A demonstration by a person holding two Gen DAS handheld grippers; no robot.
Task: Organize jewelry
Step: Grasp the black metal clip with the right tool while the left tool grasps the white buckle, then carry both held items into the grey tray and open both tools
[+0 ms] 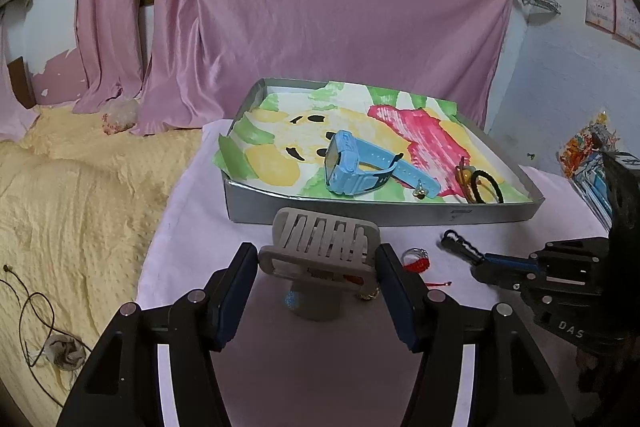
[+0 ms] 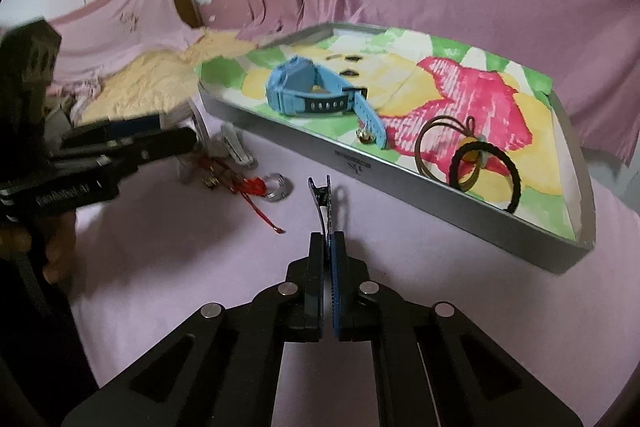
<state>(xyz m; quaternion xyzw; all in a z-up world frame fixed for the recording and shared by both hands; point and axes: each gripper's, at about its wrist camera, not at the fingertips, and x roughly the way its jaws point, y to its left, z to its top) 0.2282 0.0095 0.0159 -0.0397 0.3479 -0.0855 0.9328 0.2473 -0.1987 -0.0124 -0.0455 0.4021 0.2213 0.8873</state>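
Left hand-held gripper [image 1: 318, 267]: clamped on a grey watch [image 1: 324, 247]. Right hand-held gripper [image 2: 329, 247]: pinching a black hair clip [image 2: 322, 201]. Tray [image 2: 400, 169], far side: blue watch [image 2: 316, 93], black hair tie [image 2: 486, 173].

Pink satin curtains [image 1: 304, 7] draped across the back wall. Left, a bed under a yellow textured blanket [image 1: 68, 187]. Right, a pale blue-white wall [image 1: 560, 75] with paper certificates [image 1: 612, 7] and a small wire rack [image 1: 538, 1]. Foreground covered in pale pink cloth [image 2: 180, 267]. Soft, dim indoor light.
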